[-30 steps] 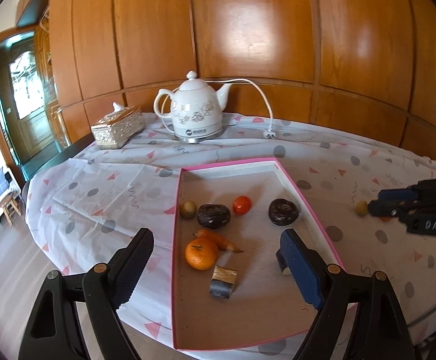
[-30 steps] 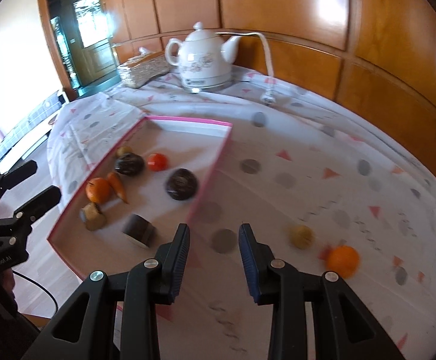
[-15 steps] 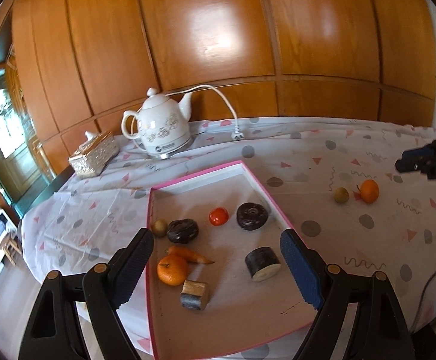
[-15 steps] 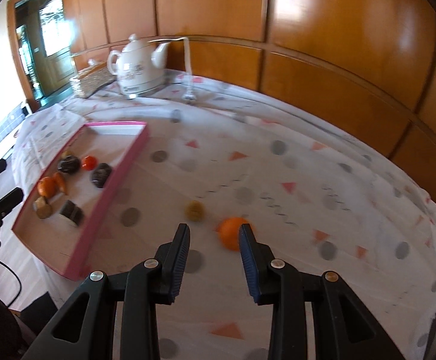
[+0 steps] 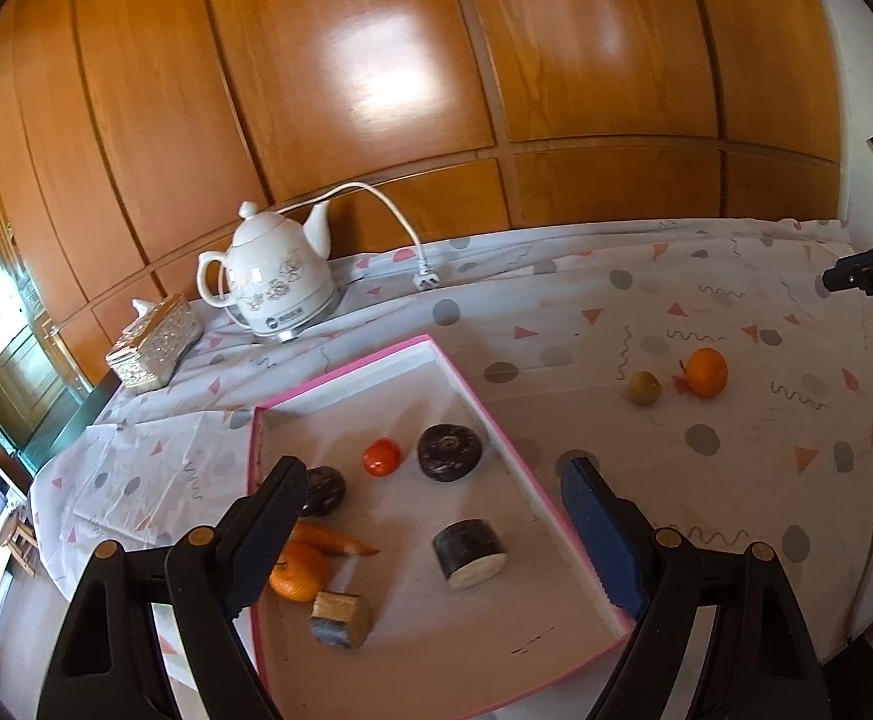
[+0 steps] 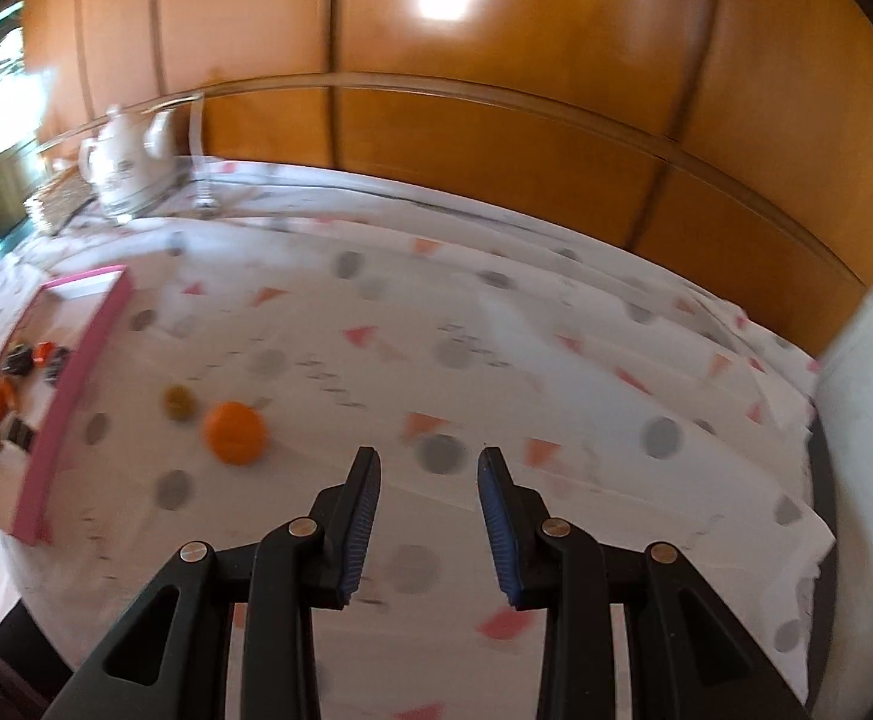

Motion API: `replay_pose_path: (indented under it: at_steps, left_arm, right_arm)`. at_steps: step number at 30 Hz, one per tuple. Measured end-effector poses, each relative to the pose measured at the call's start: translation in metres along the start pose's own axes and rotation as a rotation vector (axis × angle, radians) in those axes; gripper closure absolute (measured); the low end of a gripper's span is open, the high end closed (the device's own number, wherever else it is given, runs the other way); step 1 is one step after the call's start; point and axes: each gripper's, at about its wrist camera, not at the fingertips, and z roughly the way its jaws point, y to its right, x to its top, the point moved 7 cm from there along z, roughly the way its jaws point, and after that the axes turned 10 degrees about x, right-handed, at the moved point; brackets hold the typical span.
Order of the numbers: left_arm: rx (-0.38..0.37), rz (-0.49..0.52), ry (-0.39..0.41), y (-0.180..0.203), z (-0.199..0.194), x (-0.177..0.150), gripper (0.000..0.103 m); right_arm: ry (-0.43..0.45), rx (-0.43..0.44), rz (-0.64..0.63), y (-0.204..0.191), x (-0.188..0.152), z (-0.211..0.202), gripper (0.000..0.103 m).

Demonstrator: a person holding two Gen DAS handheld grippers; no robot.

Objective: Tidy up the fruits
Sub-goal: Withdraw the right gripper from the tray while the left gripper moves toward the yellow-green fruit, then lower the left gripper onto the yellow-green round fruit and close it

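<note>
Left gripper (image 5: 430, 525) hangs over the near end of the pink tray (image 5: 499, 423), fingers spread wide with nothing between them. Only this view gives a sharp look inside: a log slice (image 5: 340, 620) nearest, an orange (image 5: 299, 571) partly behind the left finger, a carrot (image 5: 334, 540), a dark roll (image 5: 470, 553), then two dark round pieces (image 5: 450, 452) (image 5: 323, 490) and a red tomato (image 5: 382, 457) between them. Past the tray's right edge, out on the tablecloth (image 5: 586, 324), sit the loose orange (image 5: 706, 372) and a small yellowish fruit (image 5: 644, 387), close together but apart.

Right gripper (image 6: 430, 516) shows up in the left view only as a dark tip at the right edge. Its own camera has it above bare cloth, fingers parted and empty, with the loose orange ahead and to its left. That view is blurry, so tray contents are just smudges and the tray is cut off at the left.

Far back: white kettle (image 5: 274, 288) with cord, a tissue box (image 5: 154, 342), wood wall (image 5: 376, 90)
</note>
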Motion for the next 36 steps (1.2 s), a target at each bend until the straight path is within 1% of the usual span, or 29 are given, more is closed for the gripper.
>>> replay_pose_path:
  at_steps: [3,5,8,10,12,15,17,19,21,23,27,28,33,36]
  left_arm:
    - [-0.014,0.017,0.001,0.011,0.002,0.004,0.016]
    - [-0.027,0.028,-0.001,0.017,0.003,0.007,0.016]
    - [-0.054,0.038,-0.011,0.028,0.006,0.012,0.016]
    - [-0.076,0.040,-0.019,0.037,0.008,0.016,0.016]
    - [-0.102,0.040,-0.031,0.045,0.012,0.020,0.018]
    - [-0.166,0.034,-0.069,0.062,0.020,0.026,0.027]
    - [-0.212,0.029,-0.100,0.074,0.026,0.029,0.039]
    - [-0.262,0.029,-0.139,0.090,0.033,0.031,0.048]
    - [-0.296,0.034,-0.162,0.105,0.039,0.034,0.049]
    - [-0.302,0.042,-0.181,0.115,0.047,0.035,0.053]
    - [-0.343,0.034,-0.256,0.136,0.066,0.035,0.057]
    - [-0.344,0.039,-0.267,0.141,0.071,0.035,0.059]
    - [-0.348,0.022,-0.325,0.157,0.093,0.037,0.059]
    - [-0.353,0.011,-0.354,0.164,0.105,0.037,0.059]
  right_arm:
    - [-0.013,-0.068,0.052,0.033,-0.007,0.000,0.069]
    - [-0.024,-0.118,0.112,0.058,-0.013,0.001,0.069]
    - [-0.062,-0.197,0.235,0.094,-0.027,0.006,0.069]
    - [-0.078,-0.208,0.325,0.112,-0.034,0.007,0.069]
    - [-0.070,-0.222,0.400,0.129,-0.039,0.004,0.069]
    - [-0.053,-0.248,0.458,0.142,-0.043,-0.002,0.069]
    - [-0.049,-0.236,0.496,0.147,-0.046,-0.004,0.069]
    - [-0.048,-0.231,0.511,0.150,-0.049,-0.005,0.069]
    - [-0.049,-0.228,0.513,0.149,-0.049,-0.005,0.069]
    - [-0.045,-0.222,0.513,0.150,-0.049,-0.005,0.069]
    - [-0.039,-0.209,0.515,0.150,-0.046,-0.004,0.069]
    - [-0.040,-0.209,0.515,0.151,-0.046,-0.003,0.069]
    - [-0.033,-0.217,0.534,0.155,-0.047,-0.007,0.069]
    - [-0.008,-0.229,0.589,0.167,-0.051,-0.015,0.069]
